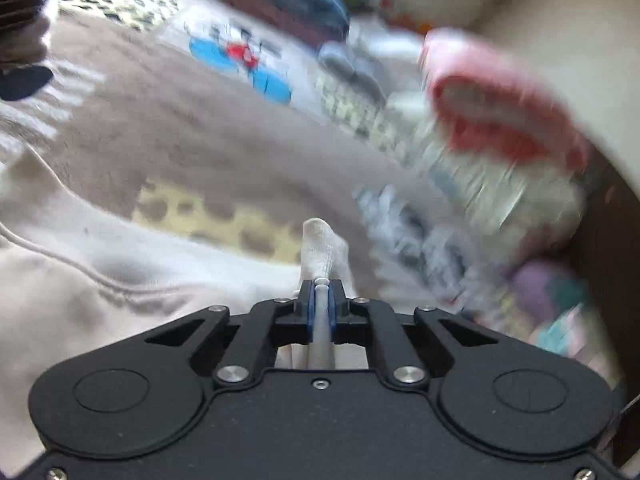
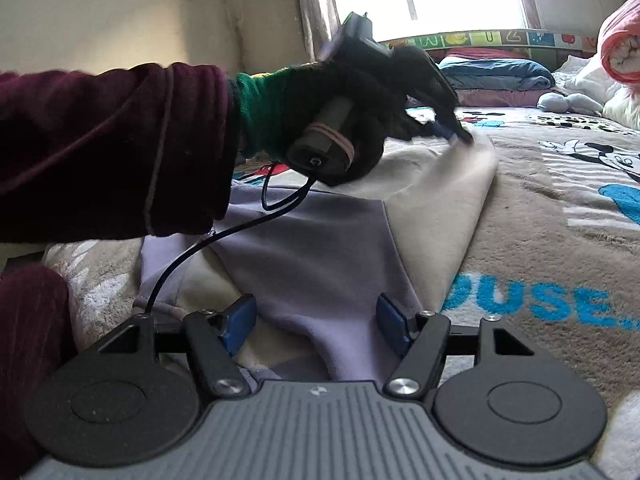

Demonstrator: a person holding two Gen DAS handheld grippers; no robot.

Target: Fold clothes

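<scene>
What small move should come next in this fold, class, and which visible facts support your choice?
Probably carry the pinched cream corner across the garment. The left gripper is shut on the cream garment, holding a fold of it above the blanket, while the right gripper is open over the lilac panel, gripping nothing.
</scene>
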